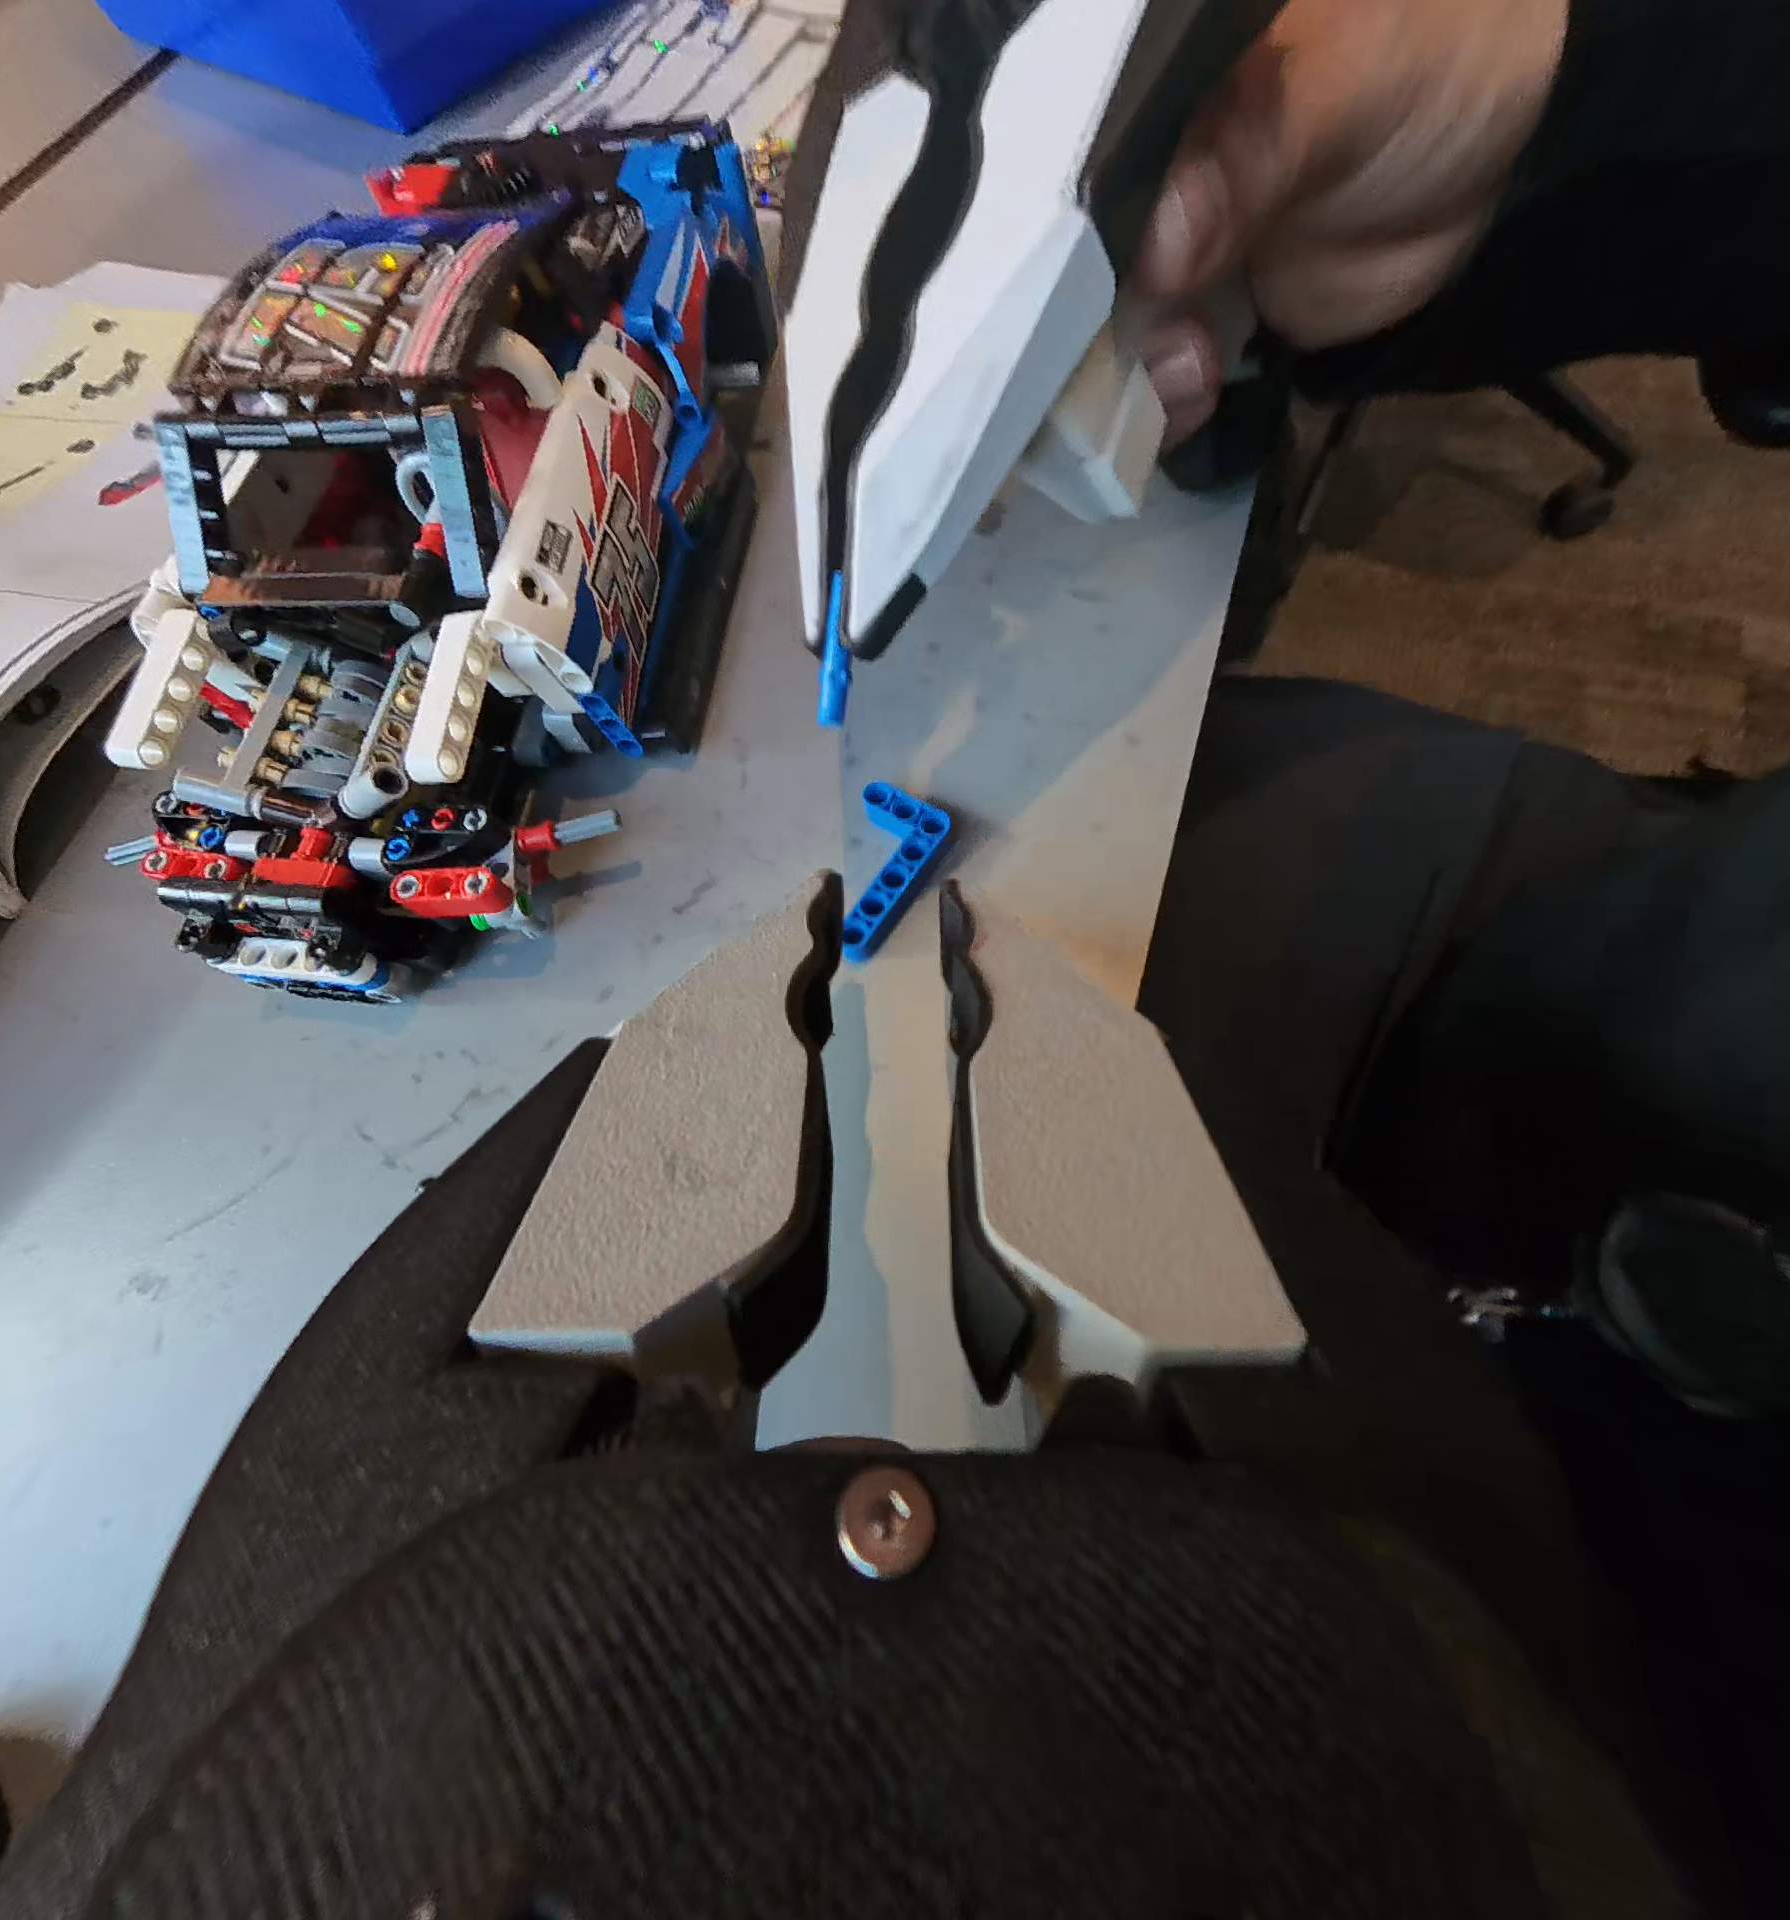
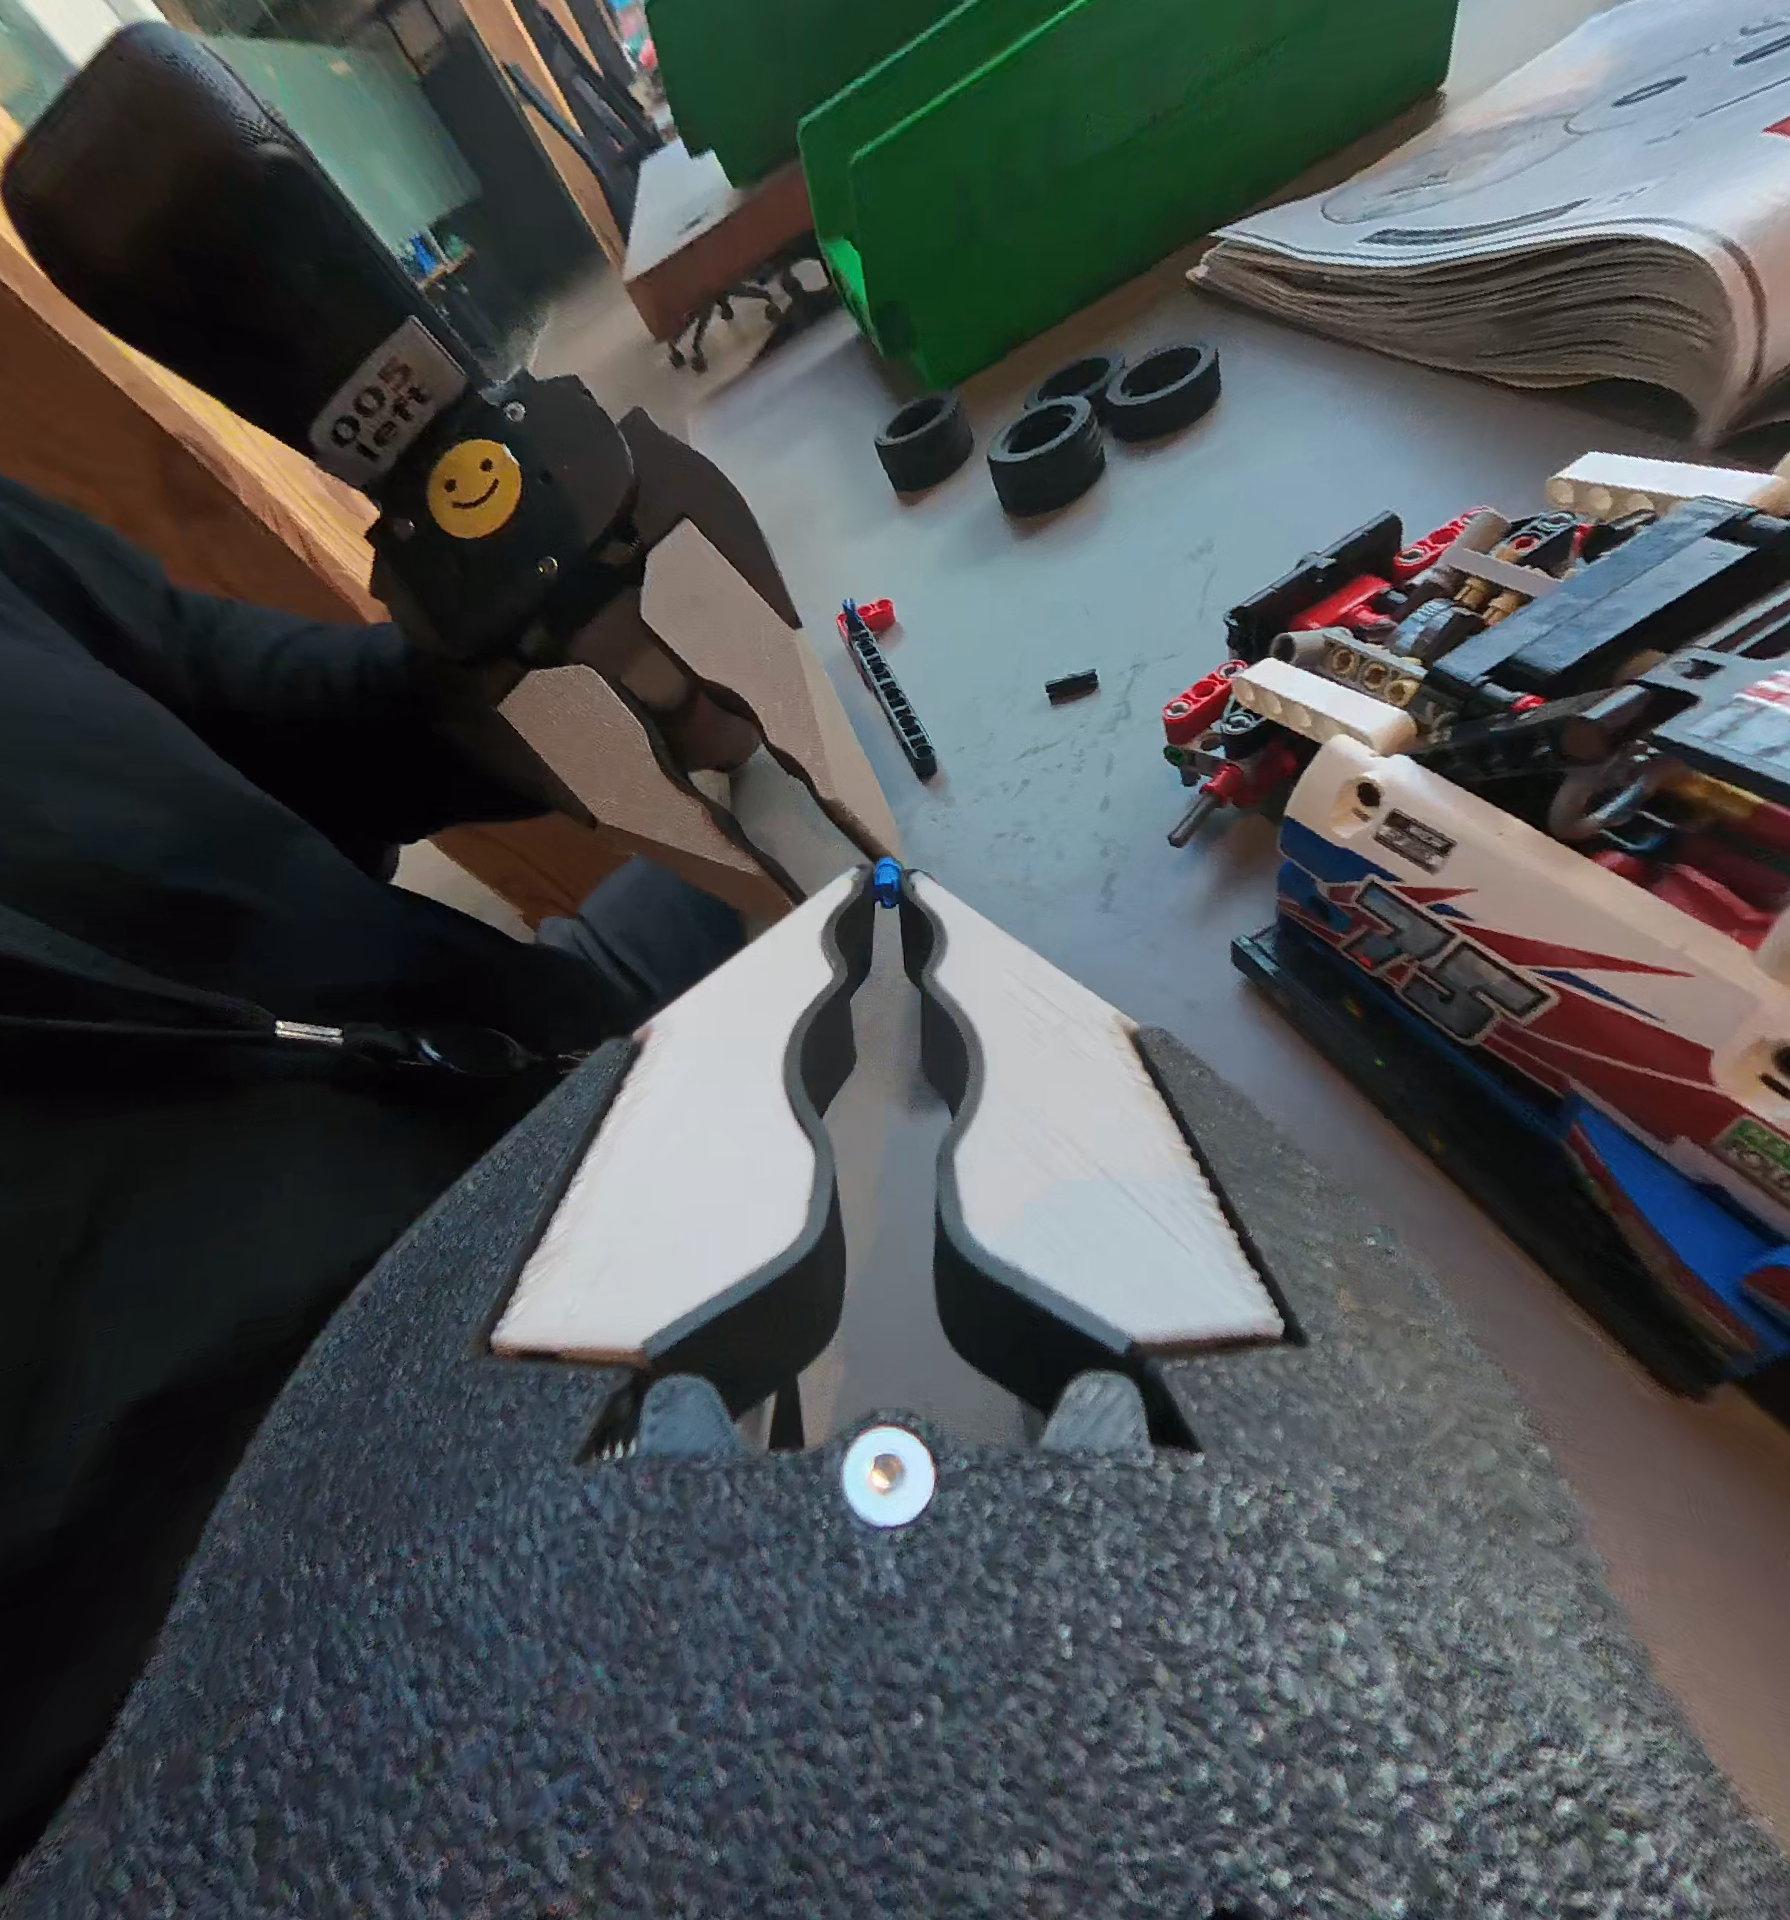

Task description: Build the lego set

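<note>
Right jaws around blue pin [image 2: 884,881], left's beside blue beam [image 1: 896,862]

What you are not seeing clearly

The lego car [image 2: 1556,935] is running off the right wrist view's edge at 3 o'clock; the blue pin [image 2: 884,879] is showing only its tip between your right gripper's [image 2: 886,883] fingers; your hand [image 1: 1369,166] is blurring at 1 o'clock in the left view.

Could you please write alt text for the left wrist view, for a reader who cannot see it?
The open left gripper points at a blue L-shaped beam lying on the grey table. Beyond it, the right gripper, held by a hand, pinches a small blue pin. A partly built race car stands to the left.
</note>
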{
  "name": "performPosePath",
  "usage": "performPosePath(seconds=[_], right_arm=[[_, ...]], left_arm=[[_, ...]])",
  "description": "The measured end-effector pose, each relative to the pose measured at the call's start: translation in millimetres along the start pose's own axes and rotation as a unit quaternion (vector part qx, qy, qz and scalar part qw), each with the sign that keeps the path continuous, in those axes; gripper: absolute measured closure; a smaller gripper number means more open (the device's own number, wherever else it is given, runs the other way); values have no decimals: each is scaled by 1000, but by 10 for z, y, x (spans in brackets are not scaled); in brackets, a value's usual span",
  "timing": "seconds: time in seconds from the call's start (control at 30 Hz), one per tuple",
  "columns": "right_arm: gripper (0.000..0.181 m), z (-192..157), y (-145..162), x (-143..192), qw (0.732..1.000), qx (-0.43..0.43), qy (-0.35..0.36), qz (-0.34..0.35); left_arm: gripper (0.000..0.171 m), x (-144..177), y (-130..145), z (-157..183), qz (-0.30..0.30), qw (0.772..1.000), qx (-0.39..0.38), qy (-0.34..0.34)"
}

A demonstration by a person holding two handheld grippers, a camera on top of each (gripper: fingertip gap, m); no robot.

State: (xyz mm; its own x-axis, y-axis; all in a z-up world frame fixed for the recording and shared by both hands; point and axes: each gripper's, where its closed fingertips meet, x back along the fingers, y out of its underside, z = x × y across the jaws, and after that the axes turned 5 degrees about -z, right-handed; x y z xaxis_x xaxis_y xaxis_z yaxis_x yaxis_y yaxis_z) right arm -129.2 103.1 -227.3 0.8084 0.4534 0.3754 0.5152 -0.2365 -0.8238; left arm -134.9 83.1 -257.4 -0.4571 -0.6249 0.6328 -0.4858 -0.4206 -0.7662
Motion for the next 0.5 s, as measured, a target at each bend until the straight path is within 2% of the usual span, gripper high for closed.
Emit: performPosePath(seconds=[0.2, 0.37, 0.5], right_arm=[[177, -117, 26, -78, 1000, 9, -12, -16], [177, -197, 63, -161, 999, 16, -15, -31], [177, -223, 44, -168, 999, -4, -31, -20]], left_arm=[[153, 41, -170, 15, 24, 1000, -13, -2], [168, 43, -199, 44, 22, 998, -50, -23], [169, 75, -209, 46, 39, 998, -47, -30]])
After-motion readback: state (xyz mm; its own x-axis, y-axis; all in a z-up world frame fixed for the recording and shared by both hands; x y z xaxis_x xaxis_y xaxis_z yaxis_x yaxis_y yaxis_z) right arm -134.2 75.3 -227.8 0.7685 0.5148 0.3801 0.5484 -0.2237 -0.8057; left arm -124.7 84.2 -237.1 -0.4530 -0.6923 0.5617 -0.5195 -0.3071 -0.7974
